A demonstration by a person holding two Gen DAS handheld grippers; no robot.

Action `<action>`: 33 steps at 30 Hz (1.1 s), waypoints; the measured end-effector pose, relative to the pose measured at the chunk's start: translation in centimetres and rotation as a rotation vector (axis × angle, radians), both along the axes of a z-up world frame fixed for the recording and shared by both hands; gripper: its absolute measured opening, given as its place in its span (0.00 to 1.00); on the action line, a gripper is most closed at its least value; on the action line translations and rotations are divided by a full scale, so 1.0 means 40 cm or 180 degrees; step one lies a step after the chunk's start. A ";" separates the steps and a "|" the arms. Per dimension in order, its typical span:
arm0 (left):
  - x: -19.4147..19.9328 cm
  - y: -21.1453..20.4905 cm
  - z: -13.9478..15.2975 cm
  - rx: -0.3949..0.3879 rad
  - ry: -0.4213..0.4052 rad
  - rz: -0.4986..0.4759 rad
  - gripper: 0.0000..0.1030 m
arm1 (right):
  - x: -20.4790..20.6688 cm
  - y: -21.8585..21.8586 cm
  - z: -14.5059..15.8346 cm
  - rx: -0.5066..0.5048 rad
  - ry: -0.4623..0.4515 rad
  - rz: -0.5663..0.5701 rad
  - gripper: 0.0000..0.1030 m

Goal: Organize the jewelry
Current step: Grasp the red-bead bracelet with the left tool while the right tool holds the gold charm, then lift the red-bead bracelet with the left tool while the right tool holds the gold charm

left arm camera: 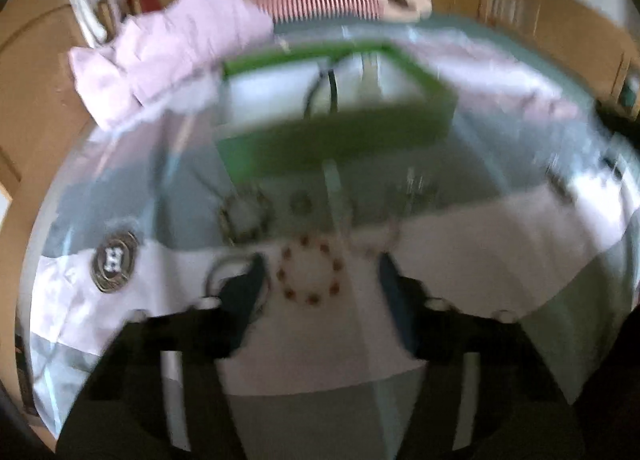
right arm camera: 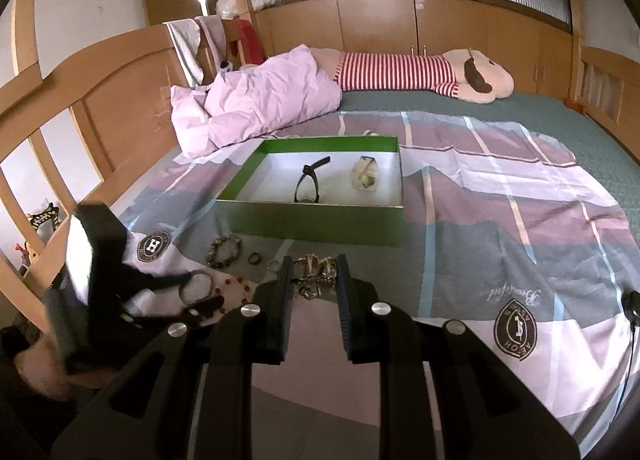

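L to R on the bed, per right wrist view: left claw (right arm camera: 202,294) low at the left edge, fingers apart, tips over a silver bangle (right arm camera: 195,284) and a red bead bracelet (right arm camera: 232,286) lying flat on the patterned sheet (right arm camera: 520,228). Next a chunky brown bead bracelet (right arm camera: 225,251), then a small dark ring (right arm camera: 254,258), then a silver ring (right arm camera: 274,265). Right claw (right arm camera: 314,292) is open w/ nothing gripped; a gold chain pile (right arm camera: 316,274) sits between its fingers.

Green box (right arm camera: 320,222) is just beyond the jewelry row, long axis running L-R across the view, open top up. Inside: black watch (right arm camera: 308,182), strap running roughly front to back, and a clear pouch (right arm camera: 365,179) w/ a green item to its right.

Left wrist view is blurred but shows the red bead bracelet (left arm camera: 310,273) as a full ring, centred between the open fingers of the left claw (left arm camera: 320,280), which right view partly hides. Box (left arm camera: 332,128) is smeared there; contents unclear. Pink duvet (right arm camera: 260,100) and striped plush toy (right arm camera: 420,72) lie at the far end.
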State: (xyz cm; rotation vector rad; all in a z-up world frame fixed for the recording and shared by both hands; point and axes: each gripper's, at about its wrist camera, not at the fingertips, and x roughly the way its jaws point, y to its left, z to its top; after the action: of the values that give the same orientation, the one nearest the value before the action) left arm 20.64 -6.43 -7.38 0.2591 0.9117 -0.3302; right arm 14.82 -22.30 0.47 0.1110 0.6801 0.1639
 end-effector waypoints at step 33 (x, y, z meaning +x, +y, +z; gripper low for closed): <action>-0.255 0.127 0.272 -0.1057 -0.0834 0.0155 0.07 | -0.079 0.040 0.033 -0.0008 -0.0245 -0.0013 0.20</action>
State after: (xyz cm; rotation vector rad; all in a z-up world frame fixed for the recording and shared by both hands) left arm 10.44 -1.35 3.52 -0.0267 0.5924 -0.3867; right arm 11.66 -20.71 1.79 0.1032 0.6035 0.1624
